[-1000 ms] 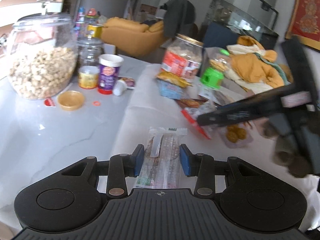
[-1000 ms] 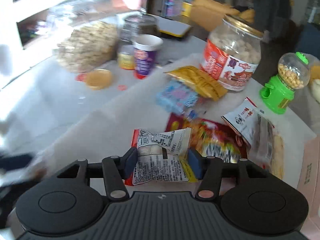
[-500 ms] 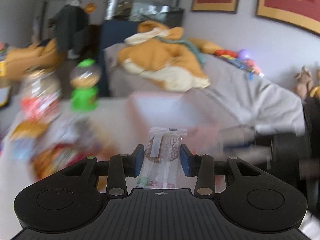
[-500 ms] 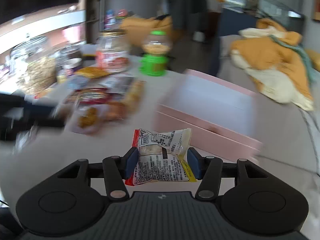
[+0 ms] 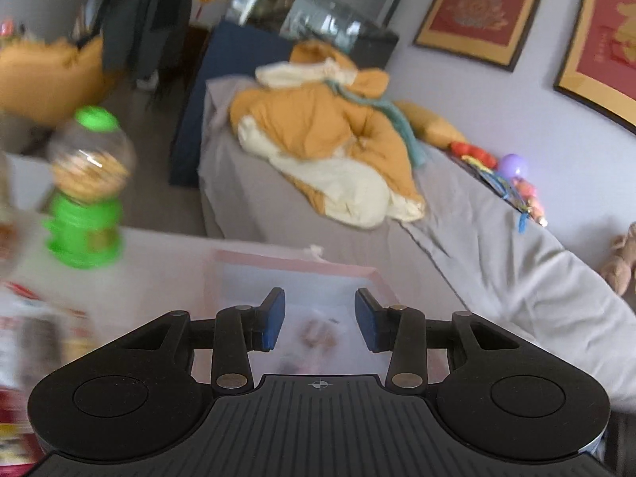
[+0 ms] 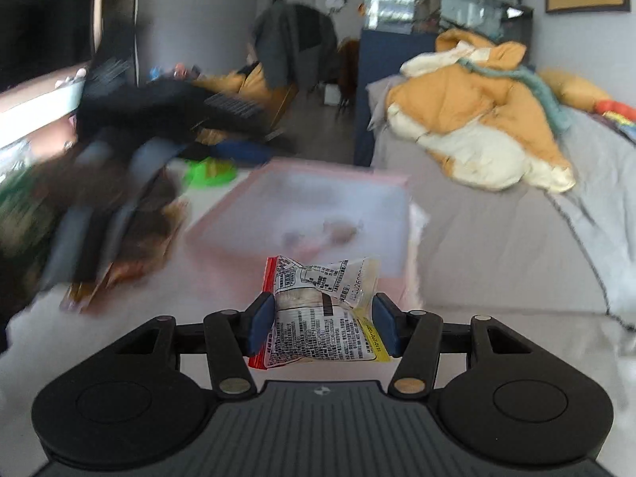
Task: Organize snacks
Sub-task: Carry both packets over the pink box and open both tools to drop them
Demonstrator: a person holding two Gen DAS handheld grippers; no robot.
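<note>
Left gripper hangs over the pink box on the desk. Its jaws stand apart with nothing between them. Through the gap a blurred clear packet lies on the box floor.

Right gripper faces the same pink box from its near side. Jaws clamped on a printed snack packet, white with black text, red edge at left, yellow strip at right. The packet is held above the desk, just short of the box wall. A blurred packet shows on the box floor in this view too.

Green candy dispenser stands on the desk left of the box. More snack packets, blurred, lie at far left. Grey bed behind the desk, an orange and cream quilt heaped on it.
</note>
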